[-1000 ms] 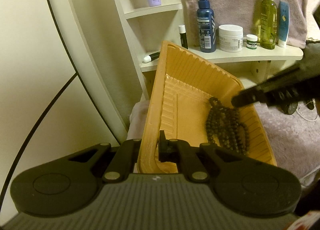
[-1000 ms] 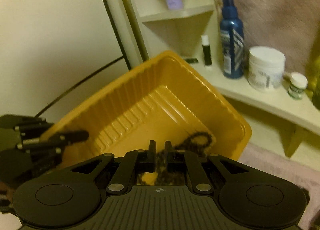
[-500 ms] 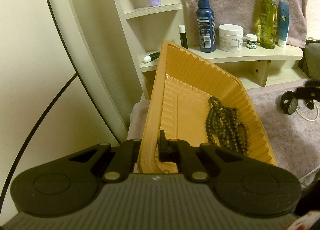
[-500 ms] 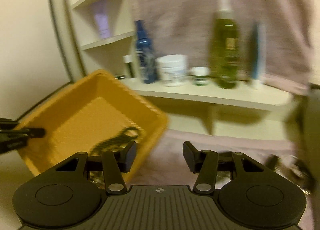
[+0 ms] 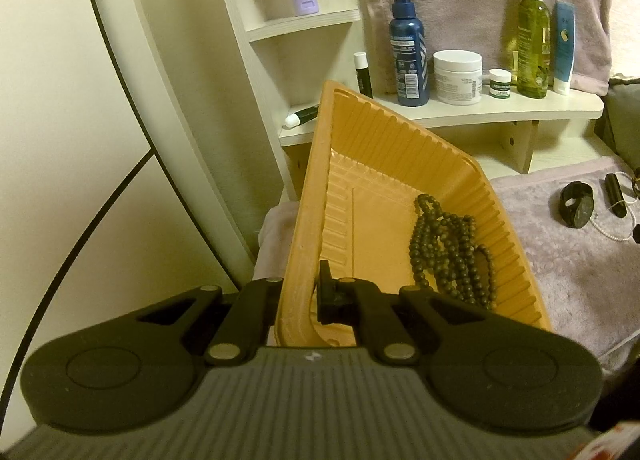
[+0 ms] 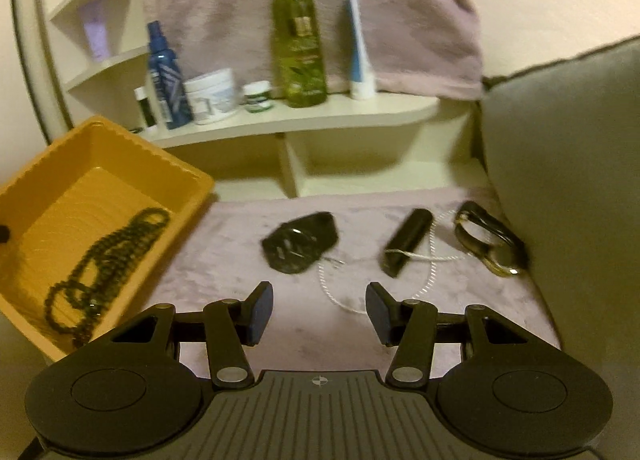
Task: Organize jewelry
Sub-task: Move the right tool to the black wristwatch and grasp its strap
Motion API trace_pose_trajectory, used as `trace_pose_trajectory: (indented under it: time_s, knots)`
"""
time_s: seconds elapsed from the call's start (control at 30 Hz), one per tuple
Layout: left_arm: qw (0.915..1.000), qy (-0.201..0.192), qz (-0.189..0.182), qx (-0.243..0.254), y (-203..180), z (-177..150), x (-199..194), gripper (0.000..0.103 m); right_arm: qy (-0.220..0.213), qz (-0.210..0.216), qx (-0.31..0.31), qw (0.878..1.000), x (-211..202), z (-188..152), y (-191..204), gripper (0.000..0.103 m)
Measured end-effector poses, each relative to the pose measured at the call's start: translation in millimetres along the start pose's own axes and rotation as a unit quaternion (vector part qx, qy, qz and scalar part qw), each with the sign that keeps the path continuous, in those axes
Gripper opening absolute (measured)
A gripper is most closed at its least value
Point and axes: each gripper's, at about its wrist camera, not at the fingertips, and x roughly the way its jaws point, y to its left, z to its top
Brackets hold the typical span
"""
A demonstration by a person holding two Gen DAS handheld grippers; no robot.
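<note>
Mauve fleece cover [image 6: 248, 228] under all. Ribbed orange plastic tray [image 5: 384, 164] tilted, wall pinched by left gripper [image 5: 301, 300]. Dark beaded necklace [image 5: 452, 252] inside tray. Right gripper [image 6: 318, 314] jaws spread, empty, above cover near black watch [image 6: 300, 246].

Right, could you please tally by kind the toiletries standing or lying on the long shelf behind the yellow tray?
Spray bottles: 2 (blue, green)
Jars: 2 (large white, small green-labelled)
Squeeze tubes: 1 (blue and white)
Small sticks: 2 (upright, lying)
Total: 7
</note>
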Motion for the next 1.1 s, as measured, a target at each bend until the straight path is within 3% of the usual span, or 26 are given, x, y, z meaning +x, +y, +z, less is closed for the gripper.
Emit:
trace_pose_trajectory:
  time_s: [0.23, 0.3, 0.37, 0.6, 1.03, 1.1]
  knots:
    - [1.0, 0.001, 0.001, 0.001, -1, 1, 0, 0.004, -0.002, 0.007, -0.015, 1.0, 12, 0, 6, 0.052]
    - [1.0, 0.001, 0.002, 0.001, -1, 1, 0, 0.004, -0.004, 0.011, -0.026, 1.0, 20, 1, 11, 0.058]
    - [1.0, 0.001, 0.001, 0.001, -1, 1, 0, 0.004, -0.012, 0.005, -0.038, 0.999, 27, 3, 17, 0.073]
    - [1.0, 0.003, 0.001, 0.0, 0, 0, 0, 0.004, -0.008, -0.001, -0.093, 0.996, 65, 14, 31, 0.074]
    - [1.0, 0.005, 0.001, -0.002, 0, 1, 1, 0.004, 0.01, -0.014, -0.118, 0.993, 107, 18, 38, 0.073]
    - [1.0, 0.005, 0.002, -0.002, 0, 1, 2, 0.004, 0.009, -0.019, -0.12, 0.993, 108, 18, 38, 0.065]
